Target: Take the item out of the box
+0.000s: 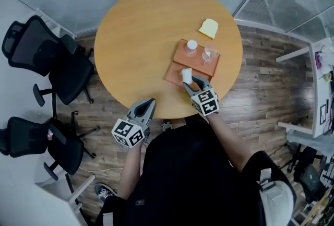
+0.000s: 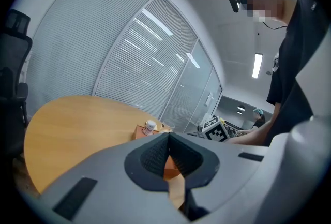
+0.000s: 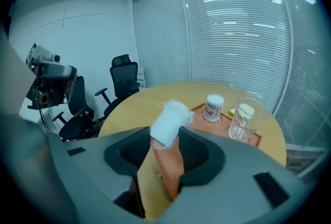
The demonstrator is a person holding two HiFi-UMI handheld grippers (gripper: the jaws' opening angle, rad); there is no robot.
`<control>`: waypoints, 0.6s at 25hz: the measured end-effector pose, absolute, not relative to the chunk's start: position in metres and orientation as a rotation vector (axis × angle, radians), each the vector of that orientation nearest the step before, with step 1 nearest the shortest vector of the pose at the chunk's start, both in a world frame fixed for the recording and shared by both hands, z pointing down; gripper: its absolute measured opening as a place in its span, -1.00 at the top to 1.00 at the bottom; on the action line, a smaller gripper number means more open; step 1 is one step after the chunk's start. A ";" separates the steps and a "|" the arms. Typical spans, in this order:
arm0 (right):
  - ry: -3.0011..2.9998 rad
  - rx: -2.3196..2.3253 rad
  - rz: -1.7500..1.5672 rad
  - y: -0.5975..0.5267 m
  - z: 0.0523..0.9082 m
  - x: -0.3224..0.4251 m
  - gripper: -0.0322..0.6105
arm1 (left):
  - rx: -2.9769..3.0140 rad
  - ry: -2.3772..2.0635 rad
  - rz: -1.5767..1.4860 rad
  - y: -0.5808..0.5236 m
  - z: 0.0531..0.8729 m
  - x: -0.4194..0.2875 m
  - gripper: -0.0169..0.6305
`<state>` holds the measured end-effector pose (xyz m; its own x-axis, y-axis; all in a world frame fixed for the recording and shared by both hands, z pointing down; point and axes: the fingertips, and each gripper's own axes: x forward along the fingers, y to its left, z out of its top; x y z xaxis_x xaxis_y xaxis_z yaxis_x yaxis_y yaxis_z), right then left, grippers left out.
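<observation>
An open orange box (image 1: pixel 176 61) lies on the round wooden table (image 1: pixel 141 37), right of its middle. Inside stand a white-lidded jar (image 1: pixel 191 46) and a clear glass (image 1: pixel 209 55). At the box's near end my right gripper (image 1: pixel 194 83) is shut on a white cloth roll (image 1: pixel 186 75). The right gripper view shows that roll (image 3: pixel 169 123) pinched between the jaws above the box's near wall (image 3: pixel 169 168), with the jar (image 3: pixel 213 107) and glass (image 3: pixel 245 119) behind. My left gripper (image 1: pixel 148 105) hangs at the table's front edge, shut and holding nothing.
A pale yellow sponge-like block (image 1: pixel 209 27) lies on the table beyond the box. Black office chairs (image 1: pixel 49 60) stand at the left. Blinds and glass walls ring the far side. The person's body is close against the near table edge.
</observation>
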<state>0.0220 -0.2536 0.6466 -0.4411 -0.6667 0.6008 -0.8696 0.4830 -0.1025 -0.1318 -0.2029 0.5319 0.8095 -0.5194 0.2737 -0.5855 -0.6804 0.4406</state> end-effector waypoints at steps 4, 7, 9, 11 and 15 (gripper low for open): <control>-2.295 1.326 0.488 -0.242 0.620 0.017 0.37 | 2.496 -0.774 0.180 -0.195 0.532 -0.134 0.93; -2.311 1.328 0.425 -0.233 0.609 0.009 0.37 | 2.515 -0.736 0.194 -0.187 0.531 -0.135 0.93; -2.315 1.345 0.411 -0.226 0.605 0.006 0.37 | 2.527 -0.716 0.199 -0.181 0.530 -0.137 0.93; -2.316 1.371 0.405 -0.219 0.599 0.004 0.37 | 2.537 -0.703 0.204 -0.175 0.529 -0.141 0.93; -2.325 1.417 0.392 -0.206 0.587 0.002 0.37 | 2.546 -0.691 0.209 -0.167 0.530 -0.149 0.93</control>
<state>0.0018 -0.2064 0.5872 -0.4136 -0.7836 0.4635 -0.8923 0.4499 -0.0357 -0.1494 -0.1673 0.5302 0.8602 -0.4347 0.2667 -0.5096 -0.7519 0.4182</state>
